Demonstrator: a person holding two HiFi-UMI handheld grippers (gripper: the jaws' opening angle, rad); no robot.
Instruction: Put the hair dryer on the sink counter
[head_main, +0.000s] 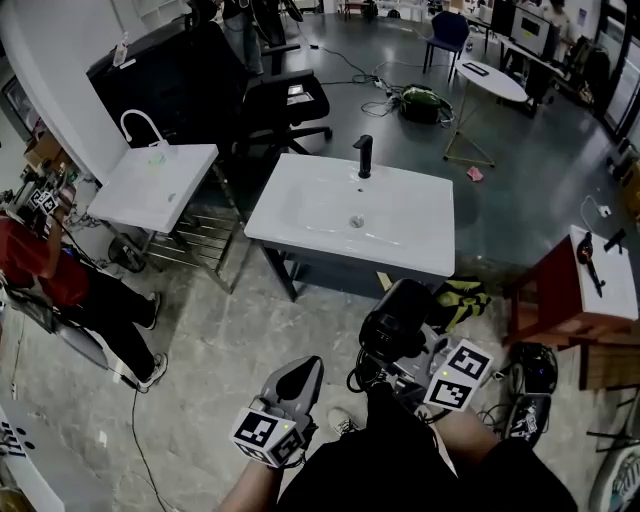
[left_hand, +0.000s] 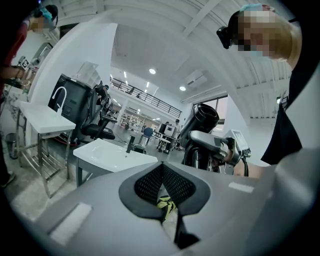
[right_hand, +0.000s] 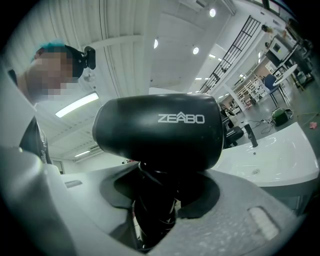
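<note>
Standing on a workshop's grey floor, the white sink counter lies ahead; the right gripper clasps the hair dryer short of it, the left gripper pressed together.

hair dryer before sink counter, faucet at its back

Open sink counter ahead, faucet at rear.
</note>
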